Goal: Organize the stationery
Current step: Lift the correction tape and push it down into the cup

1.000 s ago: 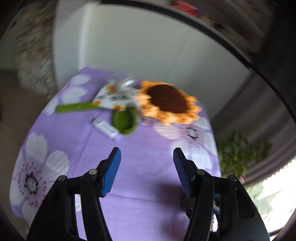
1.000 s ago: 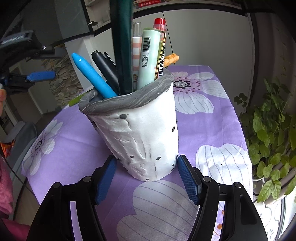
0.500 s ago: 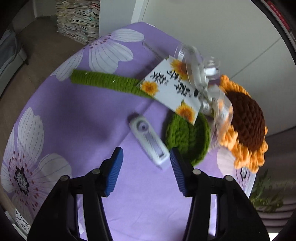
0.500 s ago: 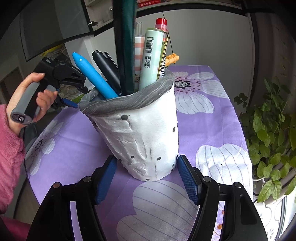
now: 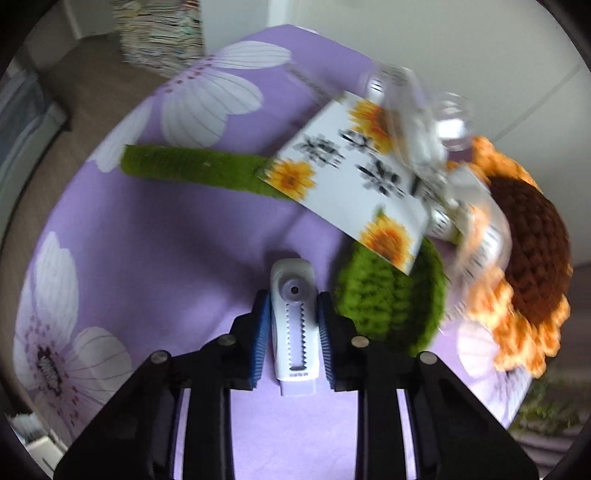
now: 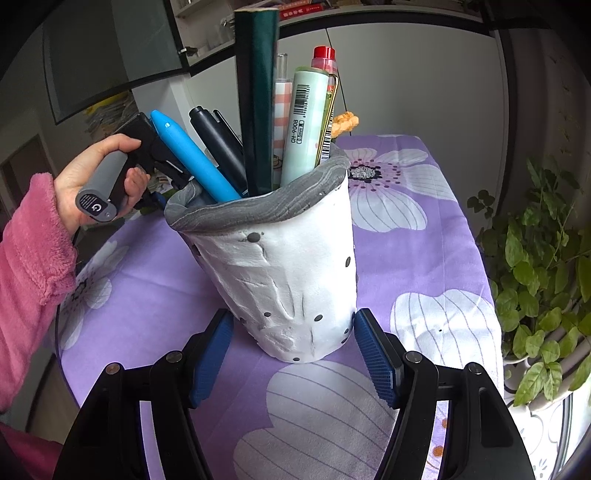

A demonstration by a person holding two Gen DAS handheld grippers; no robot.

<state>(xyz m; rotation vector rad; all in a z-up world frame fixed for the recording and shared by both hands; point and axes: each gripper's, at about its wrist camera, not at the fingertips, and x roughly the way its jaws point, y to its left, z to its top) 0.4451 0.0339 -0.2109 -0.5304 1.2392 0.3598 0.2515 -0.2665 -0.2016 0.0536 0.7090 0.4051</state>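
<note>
A small white slider eraser (image 5: 295,332) lies on the purple flowered tablecloth (image 5: 166,251). My left gripper (image 5: 291,299) points steeply down over it. Its jaws are closing, and both blue pads (image 5: 263,325) lie against the eraser's long sides. A white and grey pen holder (image 6: 280,266) stands upright, filled with several pens and a dark green roll. My right gripper (image 6: 294,328) is shut on its base, one pad on each side. In the right wrist view a hand (image 6: 96,173) holds the left gripper behind the holder, with its fingertips hidden.
A crochet sunflower (image 5: 524,251) with a green leaf (image 5: 391,306), a stem (image 5: 192,171) and a printed card (image 5: 351,177) lies just beyond the eraser. A potted plant (image 6: 535,258) stands off the table's right edge. A paper stack (image 5: 159,33) sits on the floor.
The left gripper came down and tilted steeply over the white eraser, and its jaws narrowed from wide apart to the eraser's sides. The right gripper and pen holder stayed still.
</note>
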